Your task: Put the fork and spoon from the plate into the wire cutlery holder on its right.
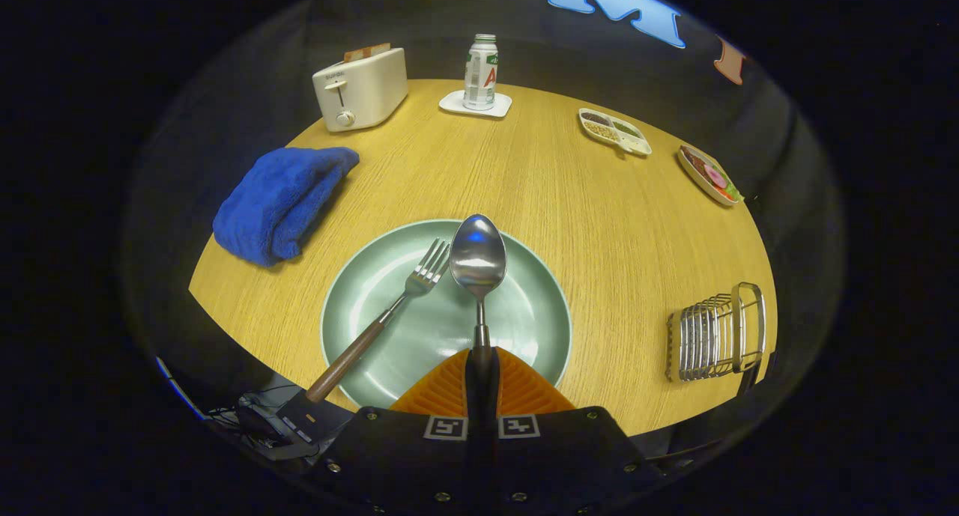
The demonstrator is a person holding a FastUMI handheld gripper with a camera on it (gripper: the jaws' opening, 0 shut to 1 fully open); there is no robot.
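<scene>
My gripper (480, 366) is shut on the dark handle of a metal spoon (478, 258), whose bowl sticks out ahead of the fingers above the pale green plate (524, 329). A fork (389, 317) with a brown wooden handle lies on the plate's left side, tines pointing away, handle overhanging the near rim. The wire cutlery holder (715, 332) stands on the wooden table to the right of the plate, near the table's edge.
A folded blue towel (277, 198) lies left of the plate. Beyond it stand a white toaster (361, 89), a can on a white coaster (479, 74), a divided snack dish (614, 130) and a plate of food (709, 175) at the far right.
</scene>
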